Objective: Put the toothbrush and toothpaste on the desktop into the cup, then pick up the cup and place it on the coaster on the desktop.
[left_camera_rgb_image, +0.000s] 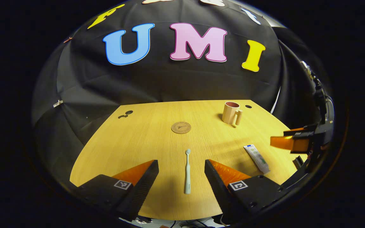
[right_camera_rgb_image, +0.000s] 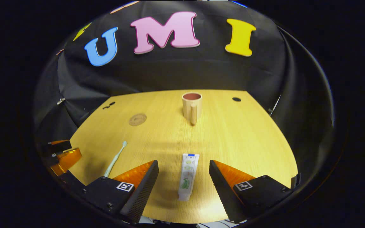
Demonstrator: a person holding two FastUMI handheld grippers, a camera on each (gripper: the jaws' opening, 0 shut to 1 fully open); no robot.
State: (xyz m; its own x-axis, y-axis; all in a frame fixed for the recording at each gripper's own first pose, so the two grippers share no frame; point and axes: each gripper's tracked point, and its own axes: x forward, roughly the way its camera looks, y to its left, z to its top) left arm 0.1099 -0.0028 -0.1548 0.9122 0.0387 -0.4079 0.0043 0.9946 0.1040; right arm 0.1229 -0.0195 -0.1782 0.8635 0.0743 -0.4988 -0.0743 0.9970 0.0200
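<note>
Both grippers are lined up over their targets and nothing's grabbed yet. In the left gripper view the left gripper hangs over the near edge of the desk with its fingers spread wide, and the toothbrush lies flat between them, head pointing away, handle toward the cam, touching neither finger. Over in the right gripper view the right gripper is spread just as wide, w/ the toothpaste flat on the wood between its fingers, cap end toward the far side, also untouched. The cup stands upright farther back, mouth open, handle facing this gripper, well apart from both items; the coaster sits bare off to its left, between cup and toothbrush side (in the left gripper view it's dead ahead, past the brush head). So step in hand, by my read: first pick, prob. the toothbrush or the paste, both equally teed up. To do it well: drop straight down so the fingers straddle the item at mid-length, close across the narrow width, not along it. The brush is thin and low, so fingertips need to reach right to the desk or it'll slip out. The tube is soft, so squeeze near the stiffer capped end, gently. Then tilt upright before going to the cup's mouth, which looks narrow, so watch for knocking it over.
</note>
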